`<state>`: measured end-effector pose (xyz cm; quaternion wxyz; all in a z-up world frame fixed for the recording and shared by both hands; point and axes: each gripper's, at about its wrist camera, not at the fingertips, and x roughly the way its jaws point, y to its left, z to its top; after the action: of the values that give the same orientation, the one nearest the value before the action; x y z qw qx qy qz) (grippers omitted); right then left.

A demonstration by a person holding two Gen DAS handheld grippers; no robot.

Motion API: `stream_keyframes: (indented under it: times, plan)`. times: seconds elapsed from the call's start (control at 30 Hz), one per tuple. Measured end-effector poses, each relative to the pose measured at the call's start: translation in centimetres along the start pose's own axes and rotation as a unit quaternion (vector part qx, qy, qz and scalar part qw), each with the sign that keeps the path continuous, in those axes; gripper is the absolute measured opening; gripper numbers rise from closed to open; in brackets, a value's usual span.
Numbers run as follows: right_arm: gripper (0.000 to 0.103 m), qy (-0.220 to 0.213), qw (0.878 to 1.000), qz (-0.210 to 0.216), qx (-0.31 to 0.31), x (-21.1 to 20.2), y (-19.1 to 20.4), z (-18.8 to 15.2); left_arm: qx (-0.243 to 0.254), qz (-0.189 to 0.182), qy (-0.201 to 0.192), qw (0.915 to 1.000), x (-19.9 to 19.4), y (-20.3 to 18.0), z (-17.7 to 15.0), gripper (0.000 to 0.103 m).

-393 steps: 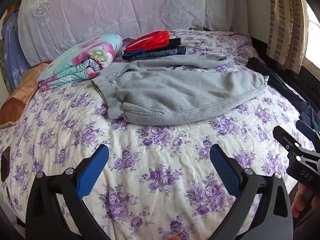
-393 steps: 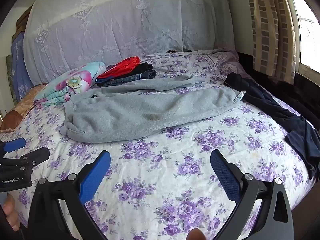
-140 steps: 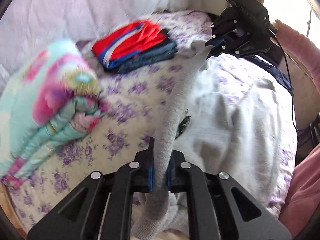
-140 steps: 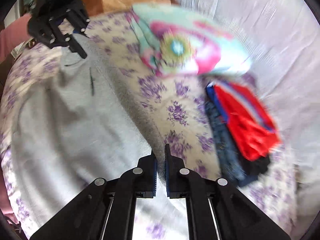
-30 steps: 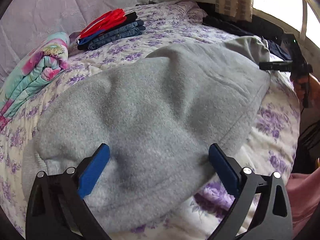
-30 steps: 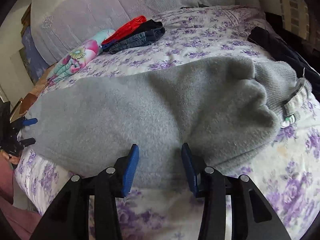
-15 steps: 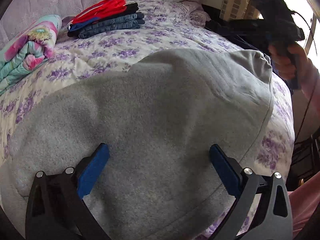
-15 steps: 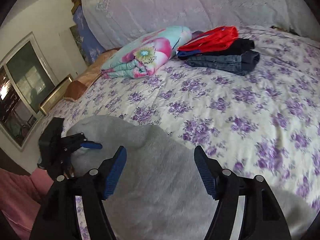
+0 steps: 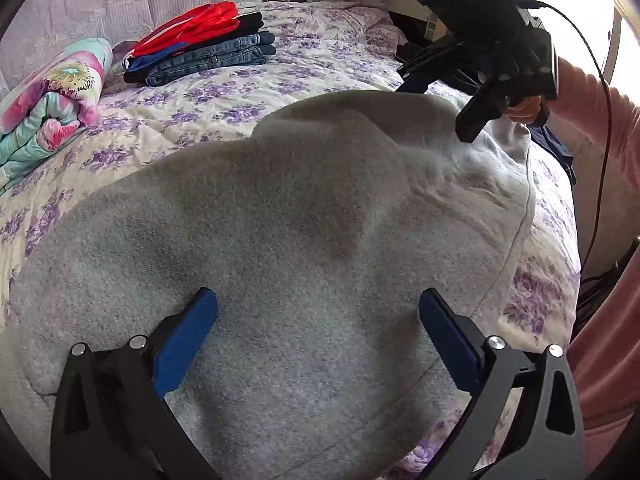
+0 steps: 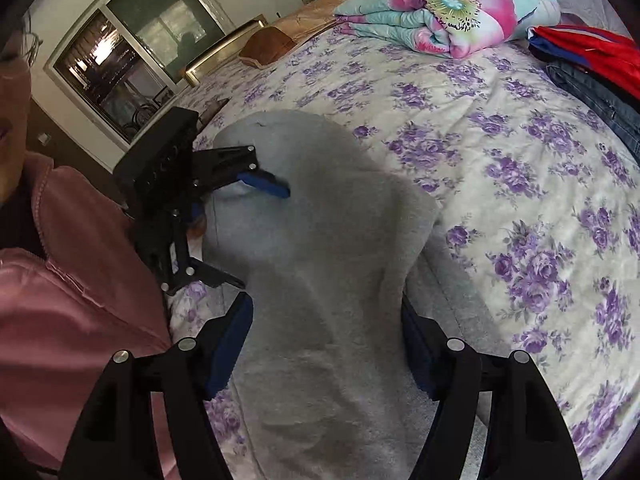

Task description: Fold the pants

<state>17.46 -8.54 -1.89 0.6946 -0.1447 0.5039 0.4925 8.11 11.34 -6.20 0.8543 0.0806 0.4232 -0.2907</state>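
The grey pants [image 9: 304, 216] lay spread over the near part of the bed [image 9: 320, 56], on its purple-flowered cover, folded into a broad, rounded heap with one edge running along the bed's right side. In the left wrist view the left claw [image 9: 318, 332] hung over the near part of the cloth, its blue pads [image 9: 184, 336] standing wide apart with nothing gripped between them; whether the tips rested on the fabric could not be told. At the far right of that view the right claw [image 9: 436, 108] was over the far end of the pants, held by a hand [image 9: 524, 108] coming out of a pink sleeve [image 9: 592, 120].

In the right wrist view the right claw [image 10: 326, 336] had its fingers spread on either side of a fold of the grey cloth, released rather than clenched: its jaws had just been opening, and the fabric lay between them without the pads pressing it. Farther off in the same view the left claw [image 10: 260, 220] showed from the side, also spread wide over the pants, one blue pad [image 10: 264, 184] lying on or just above the cloth.

At the far end of the bed lay a rolled flowered quilt [image 9: 52, 100] on the left and, to its right, a stack of folded clothes [image 9: 200, 44] with a red piece on top and jeans beneath.
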Motion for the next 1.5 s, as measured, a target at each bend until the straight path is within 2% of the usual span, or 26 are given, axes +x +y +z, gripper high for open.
stream_keyframes:
  times: [0.13,0.2,0.27,0.33,0.4,0.5,0.53,0.57,0.63,0.67,0.7,0.73,0.77,0.87,0.93,1.0,1.03,1.13,1.2,1.23,1.27,1.3,1.33,1.4,1.47,1.5]
  plan:
    - [0.073,0.061,0.995,-0.066,0.051,2.3,-3.3,0.1,0.000,-0.002,-0.001,1.0000,0.0,0.1,0.0,0.098]
    - [0.075,0.075,0.996,-0.009,0.057,2.8,-3.6,-0.1,0.000,-0.001,-0.001,1.0000,0.0,0.0,0.0,0.098]
    - [0.075,0.075,0.996,0.049,0.028,2.6,-2.4,0.2,0.000,-0.001,-0.001,1.0000,0.0,0.0,0.0,0.098]
    - [0.075,0.054,0.993,0.107,-0.005,1.9,-1.3,0.7,0.000,-0.001,0.000,1.0000,0.1,0.0,0.0,0.098]
    - [0.076,0.033,0.985,0.170,-0.001,2.2,-1.5,1.2,0.000,0.000,0.000,1.0000,0.1,0.0,0.0,0.098]
    - [0.078,0.010,0.981,0.191,0.037,4.9,-2.9,2.2,0.001,0.002,0.001,1.0000,0.2,-0.1,0.1,0.098]
    - [0.077,0.001,0.982,0.180,0.050,5.7,-3.4,2.5,0.001,0.003,0.001,1.0000,0.2,-0.1,0.1,0.098]
    - [0.070,-0.011,0.985,0.165,0.056,5.9,-3.9,2.9,0.002,0.003,0.001,1.0000,0.2,0.0,0.1,0.098]
    - [0.063,-0.073,0.988,0.115,0.066,4.3,-5.3,3.2,0.003,0.005,0.003,1.0000,0.3,0.0,0.1,0.098]
    - [0.055,-0.107,0.986,0.096,0.083,3.3,-6.3,2.9,0.004,0.006,0.003,1.0000,0.3,0.0,0.2,0.098]
    - [0.055,-0.119,0.983,0.093,0.103,2.7,-7.3,2.4,0.006,0.008,0.005,0.9999,0.4,0.0,0.2,0.098]
    - [0.063,-0.131,0.983,0.047,0.122,2.0,-7.9,1.8,0.007,0.010,0.007,0.9999,0.5,0.0,0.2,0.098]
    - [0.064,-0.142,0.980,-0.008,0.139,1.2,-8.4,1.1,0.008,0.012,0.008,0.9999,0.5,-0.1,0.2,0.098]
    - [0.064,-0.182,0.963,-0.072,0.184,-2.0,-8.8,-1.3,0.010,0.016,0.009,0.9998,0.5,0.0,0.2,0.098]
    - [0.064,-0.225,0.955,-0.071,0.179,-4.0,-6.5,-2.4,0.010,0.015,0.006,0.9998,0.1,0.1,0.2,0.098]
    - [0.063,-0.256,0.953,-0.036,0.161,-4.3,-3.5,-2.8,0.006,0.022,-0.020,0.9995,-1.6,0.3,0.5,0.098]
    - [0.062,-0.262,0.953,-0.024,0.149,-4.3,-2.4,-2.9,0.001,0.018,-0.043,0.9989,-2.8,0.3,0.9,0.098]
    - [0.062,-0.242,0.964,-0.011,0.112,-2.6,1.5,-3.5,-0.032,-0.045,-0.098,0.9937,-6.1,1.3,2.5,0.098]
    - [0.061,-0.206,0.972,-0.048,0.106,-0.2,3.2,-4.5,-0.071,-0.053,-0.066,0.9938,-4.8,3.0,3.1,0.098]
    - [0.061,-0.178,0.973,-0.093,0.111,1.1,3.4,-4.4,-0.105,-0.025,-0.024,0.9938,-2.9,4.5,2.7,0.098]
    - [0.057,-0.145,0.968,-0.165,0.121,1.8,2.9,-5.8,-0.128,-0.004,0.010,0.9918,-1.2,5.8,2.2,0.095]
    - [0.048,-0.131,0.960,-0.210,0.128,1.5,2.5,-7.2,-0.127,0.007,0.018,0.9917,-0.3,6.2,1.6,0.089]
    - [0.042,-0.148,0.954,-0.217,0.144,-0.2,2.1,-9.1,-0.105,0.024,0.007,0.9941,-0.6,5.5,1.3,0.088]
    - [0.050,-0.209,0.927,-0.239,0.200,-5.0,2.3,-12.5,-0.085,0.056,0.009,0.9948,-0.8,4.1,1.3,0.092]
    - [0.068,-0.280,0.878,-0.308,0.237,-10.2,3.2,-16.2,-0.080,0.062,-0.002,0.9948,-0.4,3.5,1.1,0.097]
    - [0.070,-0.305,0.843,-0.358,0.260,-12.2,3.3,-18.1,-0.076,0.070,-0.002,0.9947,-0.2,3.3,1.1,0.098]
